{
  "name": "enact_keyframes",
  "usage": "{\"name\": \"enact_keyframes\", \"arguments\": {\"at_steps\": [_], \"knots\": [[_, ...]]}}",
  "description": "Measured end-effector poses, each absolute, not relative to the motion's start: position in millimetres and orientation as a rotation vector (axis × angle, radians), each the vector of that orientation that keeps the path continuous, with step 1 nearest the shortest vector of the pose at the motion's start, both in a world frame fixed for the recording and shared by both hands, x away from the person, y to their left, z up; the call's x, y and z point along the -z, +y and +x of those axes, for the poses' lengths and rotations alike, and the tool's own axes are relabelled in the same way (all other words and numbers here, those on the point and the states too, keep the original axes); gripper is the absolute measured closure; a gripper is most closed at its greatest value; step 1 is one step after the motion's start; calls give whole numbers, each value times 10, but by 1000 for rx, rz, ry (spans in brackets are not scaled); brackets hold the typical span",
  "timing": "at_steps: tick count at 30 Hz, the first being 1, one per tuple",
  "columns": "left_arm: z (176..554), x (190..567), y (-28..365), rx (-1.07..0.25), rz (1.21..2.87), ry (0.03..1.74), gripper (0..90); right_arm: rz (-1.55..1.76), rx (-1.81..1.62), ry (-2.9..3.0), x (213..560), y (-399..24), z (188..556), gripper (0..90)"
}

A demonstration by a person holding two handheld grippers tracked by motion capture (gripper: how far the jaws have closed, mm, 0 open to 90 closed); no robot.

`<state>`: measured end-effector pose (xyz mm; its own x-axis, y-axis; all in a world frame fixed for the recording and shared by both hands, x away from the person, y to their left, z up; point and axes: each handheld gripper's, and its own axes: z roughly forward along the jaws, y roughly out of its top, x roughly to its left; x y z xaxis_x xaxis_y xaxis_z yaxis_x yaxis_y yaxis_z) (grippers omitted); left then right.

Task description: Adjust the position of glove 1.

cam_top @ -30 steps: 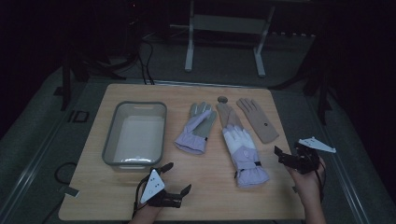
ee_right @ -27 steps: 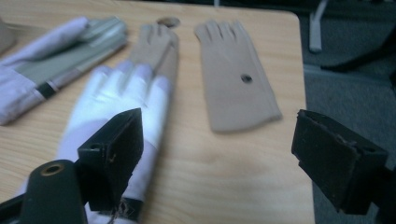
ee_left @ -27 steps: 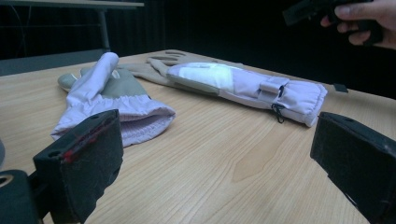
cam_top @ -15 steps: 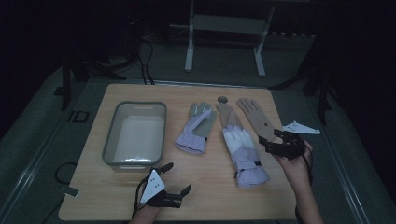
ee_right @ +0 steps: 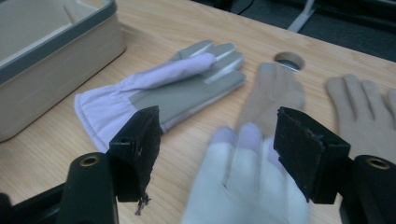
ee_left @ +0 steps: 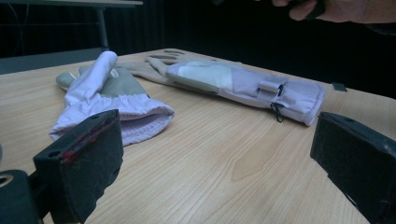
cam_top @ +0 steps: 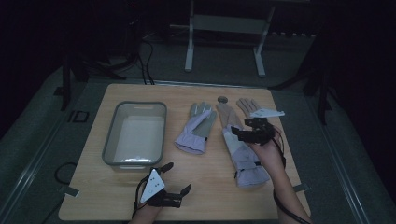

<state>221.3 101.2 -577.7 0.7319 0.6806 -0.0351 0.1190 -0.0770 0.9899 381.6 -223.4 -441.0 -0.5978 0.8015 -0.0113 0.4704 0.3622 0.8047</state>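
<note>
Nothing is packed yet — the bin (cam_top: 134,135) at nine o'clock sits empty, and your right gripper (cam_top: 239,134), jaws just narrowing but gripping nothing, hovers over the long glove (cam_top: 243,156), while your left gripper (cam_top: 176,178) waits wide open, holding nothing.

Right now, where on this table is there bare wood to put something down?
Bare wood runs along the near edge, between the left tool and the long white glove, and between the bin and the lilac glove. The far right is crowded with overlapping gloves and the right tool.
</note>
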Motion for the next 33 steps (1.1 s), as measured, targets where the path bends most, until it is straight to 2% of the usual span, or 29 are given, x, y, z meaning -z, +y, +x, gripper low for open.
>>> {"name": "enact_keyframes", "arguments": {"at_steps": [10, 17, 27, 33], "knots": [[2213, 5777, 1015, -521, 1607, 656, 29, 1078, -1152, 2295, 4485, -1718, 3994, 318], [2219, 5777, 1014, -515, 1606, 656, 29, 1125, -1130, 2318, 4666, -1423, 4171, 319], [2211, 5779, 1014, -532, 1607, 642, 29, 1272, -1088, 2297, 4933, -1130, 4433, 317], [2225, 5780, 1027, -514, 1596, 657, 29, 1462, -1156, 2277, 5039, -1072, 4609, 267]]}}
